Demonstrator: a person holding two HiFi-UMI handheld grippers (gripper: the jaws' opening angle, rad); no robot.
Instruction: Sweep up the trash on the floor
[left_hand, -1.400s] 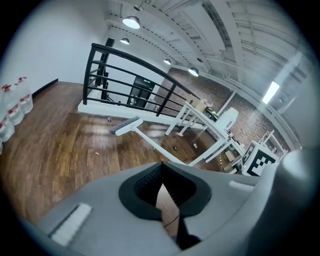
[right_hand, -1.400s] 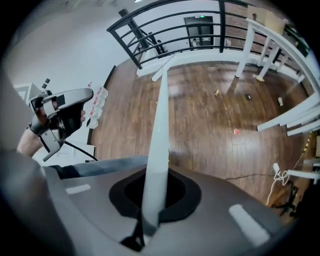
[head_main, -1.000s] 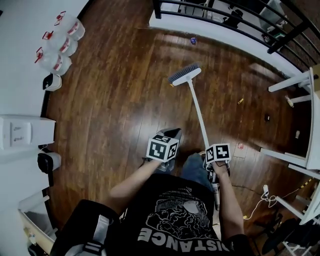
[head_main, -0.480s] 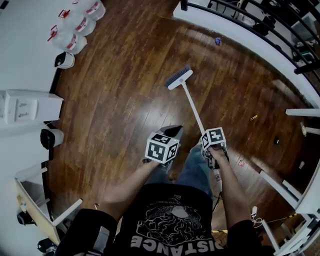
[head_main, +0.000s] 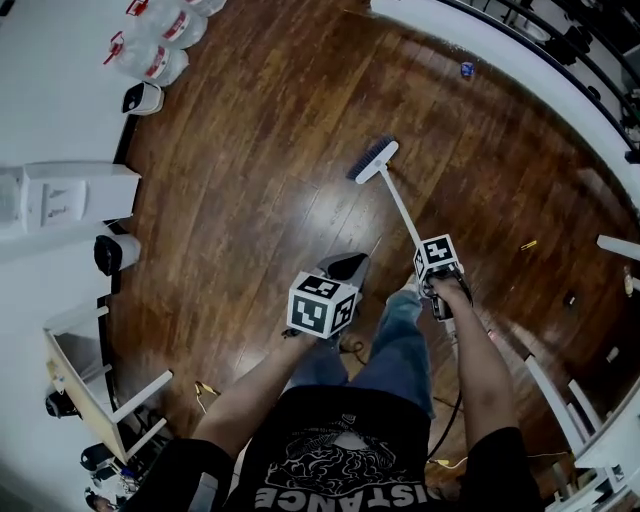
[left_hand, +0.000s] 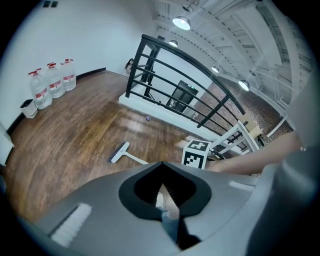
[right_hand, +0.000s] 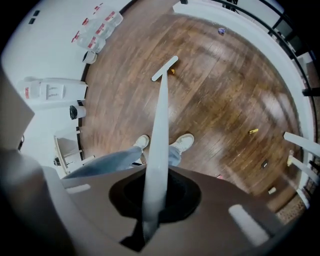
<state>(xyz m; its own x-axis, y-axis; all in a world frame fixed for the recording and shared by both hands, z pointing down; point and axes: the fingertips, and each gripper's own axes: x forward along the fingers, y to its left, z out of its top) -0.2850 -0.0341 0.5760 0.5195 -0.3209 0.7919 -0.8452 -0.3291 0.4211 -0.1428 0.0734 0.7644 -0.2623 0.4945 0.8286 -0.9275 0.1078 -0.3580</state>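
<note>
Broom handle (right_hand: 160, 125) tight between the right tongs (right_hand: 148, 219), bristles (head_main: 370, 156) well ahead

black T-shirt (head_main: 345, 470), upside-down print, probably "DISTANCE"

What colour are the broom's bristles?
Bluish, on the long white plastic broom; clearest in the head view.

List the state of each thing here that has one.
left gripper, shut on dustpan handle.
right gripper, shut on broom handle.
broom, slanted, head forward near the floor.
yellow scrap, lying unswept on floor.
blue scrap, lying unswept, farther off.
water bottles, upright, capped.
</note>
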